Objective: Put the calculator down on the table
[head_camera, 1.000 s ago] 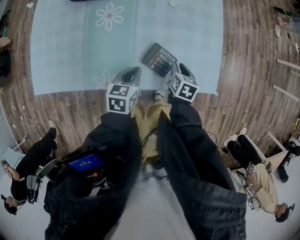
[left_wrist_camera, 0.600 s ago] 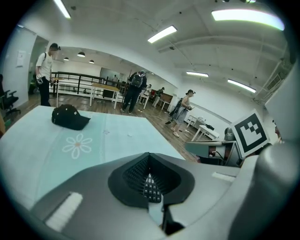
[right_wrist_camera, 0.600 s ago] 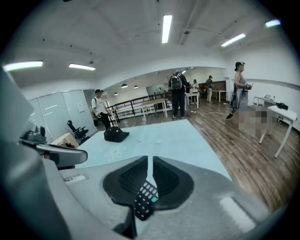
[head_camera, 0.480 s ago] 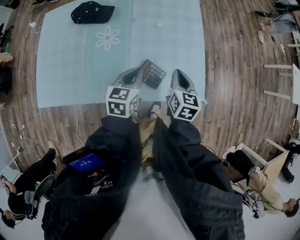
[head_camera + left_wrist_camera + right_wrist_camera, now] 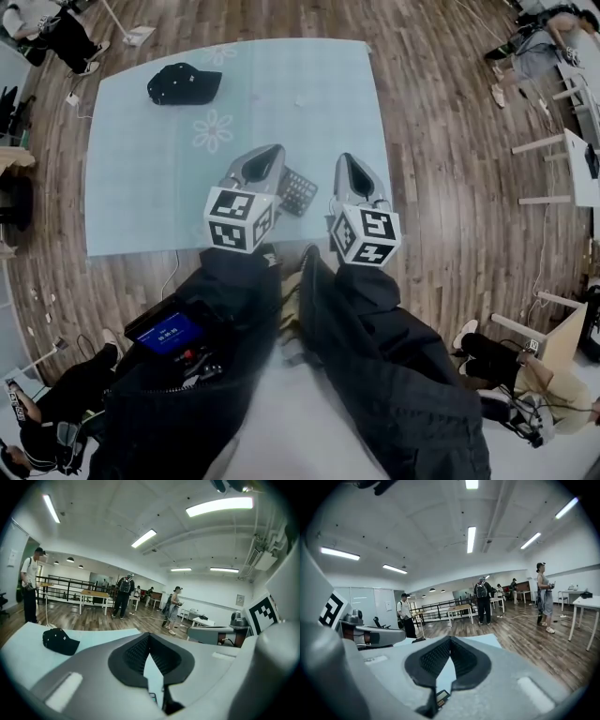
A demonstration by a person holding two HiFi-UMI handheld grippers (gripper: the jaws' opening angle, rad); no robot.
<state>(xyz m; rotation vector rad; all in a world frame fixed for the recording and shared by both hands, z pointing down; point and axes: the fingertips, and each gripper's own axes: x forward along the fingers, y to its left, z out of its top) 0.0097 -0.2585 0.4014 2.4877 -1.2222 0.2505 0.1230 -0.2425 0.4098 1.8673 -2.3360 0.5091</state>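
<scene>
Calculator (image 5: pixel 298 190) lies flat on the pale blue surface (image 5: pixel 141 150), between your grippers.
Your left gripper (image 5: pixel 274 150) is closed and empty; your right gripper (image 5: pixel 344 161) has just closed its jaws on nothing.

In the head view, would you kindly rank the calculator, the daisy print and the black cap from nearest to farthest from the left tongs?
1. calculator, just right of the left tongs.
2. daisy print, on the mat, up and left.
3. black cap, near the mat's far left corner.
</scene>
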